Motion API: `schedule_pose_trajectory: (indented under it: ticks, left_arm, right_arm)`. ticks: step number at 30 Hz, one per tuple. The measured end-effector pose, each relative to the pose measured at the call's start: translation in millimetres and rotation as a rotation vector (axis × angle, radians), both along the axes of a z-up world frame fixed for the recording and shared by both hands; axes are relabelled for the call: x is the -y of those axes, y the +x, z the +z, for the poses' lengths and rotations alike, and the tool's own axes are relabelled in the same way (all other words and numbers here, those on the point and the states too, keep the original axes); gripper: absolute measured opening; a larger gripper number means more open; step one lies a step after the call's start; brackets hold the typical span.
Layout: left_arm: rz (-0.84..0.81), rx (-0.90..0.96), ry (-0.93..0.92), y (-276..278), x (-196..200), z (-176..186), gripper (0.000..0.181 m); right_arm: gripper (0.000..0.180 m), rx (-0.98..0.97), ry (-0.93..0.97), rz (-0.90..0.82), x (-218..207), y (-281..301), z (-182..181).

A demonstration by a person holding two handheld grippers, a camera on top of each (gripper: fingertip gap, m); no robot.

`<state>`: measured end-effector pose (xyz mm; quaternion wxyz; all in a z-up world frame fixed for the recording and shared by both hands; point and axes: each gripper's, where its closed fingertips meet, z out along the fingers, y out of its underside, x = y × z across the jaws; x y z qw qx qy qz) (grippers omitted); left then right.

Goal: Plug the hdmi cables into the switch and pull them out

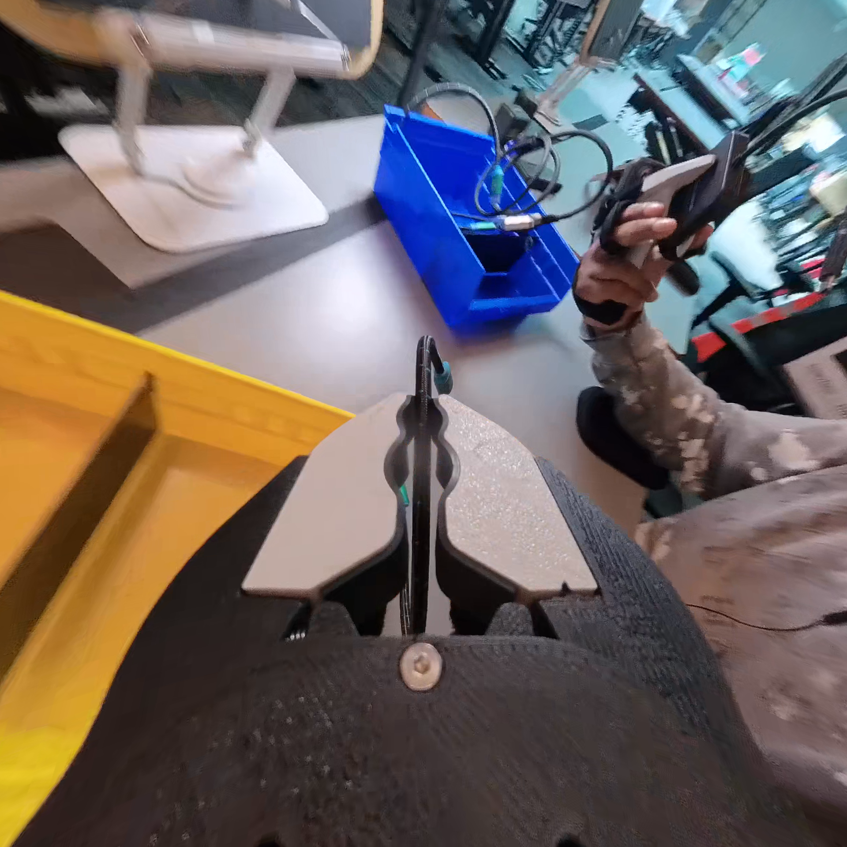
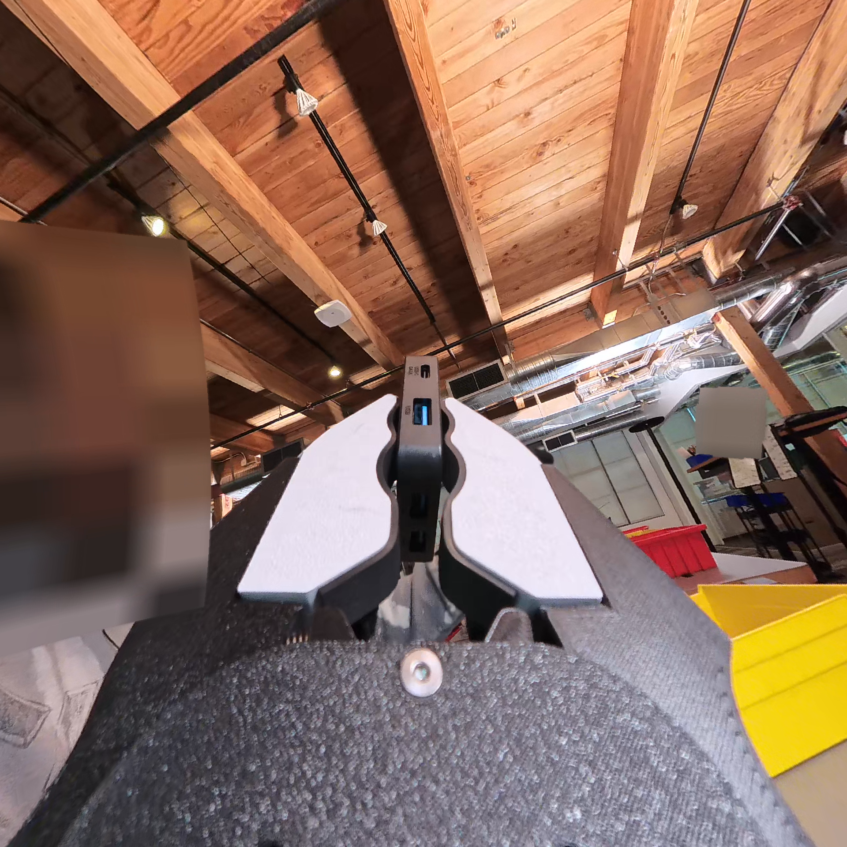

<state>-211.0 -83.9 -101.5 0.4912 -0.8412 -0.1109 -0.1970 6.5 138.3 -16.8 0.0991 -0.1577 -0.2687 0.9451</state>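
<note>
My left gripper (image 1: 421, 405) is shut on a thin black braided cable (image 1: 420, 481) that runs up between the pads and bends over just past the tips to a teal-collared end (image 1: 443, 375). It hangs above the grey table. My right gripper (image 2: 419, 403) is shut on the black switch (image 2: 419, 451), held edge-on and tilted up toward the ceiling, with a blue port (image 2: 422, 410) and other ports facing me. In the left wrist view that right gripper (image 1: 715, 176) shows raised at the right, held by a hand (image 1: 616, 268), with the switch (image 1: 728, 160) at its tip.
A blue bin (image 1: 451, 256) holding several more cables (image 1: 513, 192) stands on the table ahead. A yellow bin (image 1: 91, 458) lies at the left; it shows too in the right wrist view (image 2: 788, 664). A white monitor stand base (image 1: 192, 188) is at back left. A patterned sleeve (image 1: 687, 435) crosses the right.
</note>
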Motion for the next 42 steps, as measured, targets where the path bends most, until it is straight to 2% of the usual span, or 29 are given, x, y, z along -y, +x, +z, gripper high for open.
schedule_pose_trajectory:
  ticks: [2,4,7,9,11,13,15,19,21,23,25,29,32,37,40,42]
  left_arm:
    - [0.009,0.063,-0.070,8.0,-4.5,-39.0,0.007]
    - [0.042,0.036,-0.141,6.3,-6.8,-77.8,0.007]
    - [0.073,0.008,-0.185,3.4,-9.4,-111.3,0.008]
    - [0.100,-0.082,-0.232,-3.5,-8.2,-123.1,0.010]
    - [0.154,-0.260,-0.321,-18.5,-3.1,-128.6,0.020]
    - [0.205,-0.484,-0.318,-25.3,-6.9,-111.7,0.027]
    - [0.156,-0.575,-0.168,1.8,-30.2,-81.3,0.029]
    - [-0.088,-0.455,0.057,92.7,-86.4,-55.8,0.036]
    - [-0.229,-0.279,0.240,143.1,-110.7,-32.1,0.034]
    - [-0.295,-0.154,0.419,176.2,-128.4,-1.2,0.034]
    - [-0.294,-0.133,0.529,187.5,-141.0,23.9,0.034]
    - [-0.300,-0.207,0.492,183.4,-159.2,29.9,0.017]
    - [-0.343,-0.179,0.428,175.9,-152.8,28.3,0.015]
    - [-0.494,-0.190,0.191,165.3,-120.3,-4.9,0.017]
    - [-0.569,-0.233,0.091,167.7,-108.1,-26.4,0.014]
    - [-0.591,-0.234,0.094,170.8,-107.9,-27.9,0.014]
  right_arm:
    - [0.013,0.002,0.001,-0.007,-0.6,0.8,0.3]
    - [0.013,0.010,0.004,-0.014,-0.3,-0.2,-0.8]
    - [0.013,0.030,0.013,-0.021,1.3,-3.9,-4.4]
    - [0.013,0.045,0.016,-0.025,2.1,-7.3,-6.8]
    - [0.013,0.054,0.011,-0.025,2.6,-10.3,-8.9]
    - [0.013,0.064,0.002,-0.020,3.3,-13.5,-10.8]
    - [0.013,0.071,-0.018,-0.012,5.1,-17.4,-12.6]
    - [0.013,0.079,-0.062,0.012,18.6,-25.2,-15.1]
    - [0.013,0.090,-0.068,-0.011,26.9,-29.7,-16.9]
    - [0.014,0.102,-0.064,-0.026,34.3,-33.7,-19.2]
    - [0.013,0.119,-0.029,-0.045,41.9,-37.8,-23.1]
    - [0.014,0.144,0.007,-0.067,47.6,-43.0,-29.7]
    - [0.013,0.186,0.176,-0.062,59.8,-48.1,-41.5]
    - [0.015,0.309,0.821,-0.081,95.3,-50.0,-101.9]
    - [0.024,0.313,0.899,-0.043,109.4,-46.8,-111.1]
    - [0.026,0.335,0.962,-0.027,118.4,-49.1,-123.5]
